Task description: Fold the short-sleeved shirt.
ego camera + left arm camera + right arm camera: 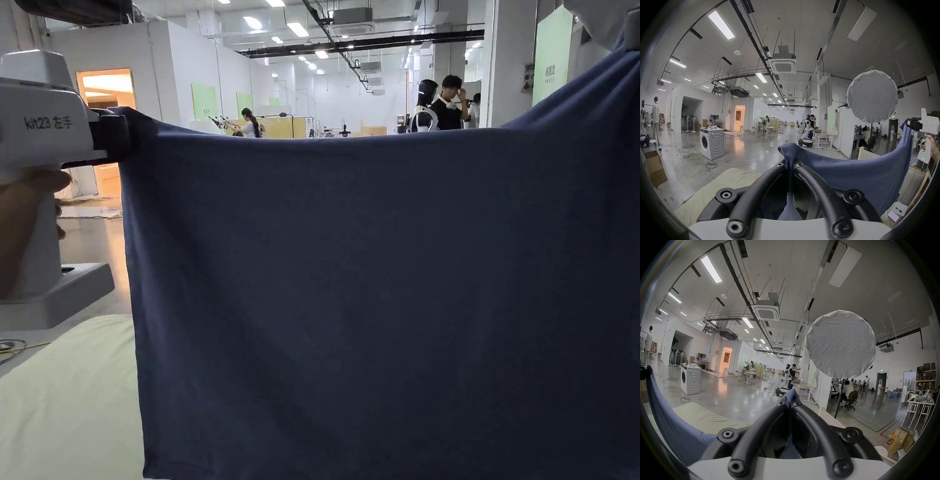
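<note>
A dark blue shirt (pixel 375 300) hangs spread in the air in front of me, held up by its two top corners above a pale green work surface (pixel 69 400). My left gripper (pixel 115 137) is shut on the upper left corner. In the left gripper view its jaws pinch a bunched corner of the shirt (pixel 790 155), and the cloth sags toward my right gripper (pixel 909 124), shut on the other corner. In the right gripper view the jaws of the right gripper (pixel 789 402) clamp a small tuft of blue shirt (pixel 791 395).
The pale green padded surface (pixel 730 181) lies below the shirt. A round white light diffuser (pixel 840 344) stands on a stand to the right. A washing machine (pixel 712 143), cables, tables, a white robot (pixel 807 134) and several people are across the hall floor.
</note>
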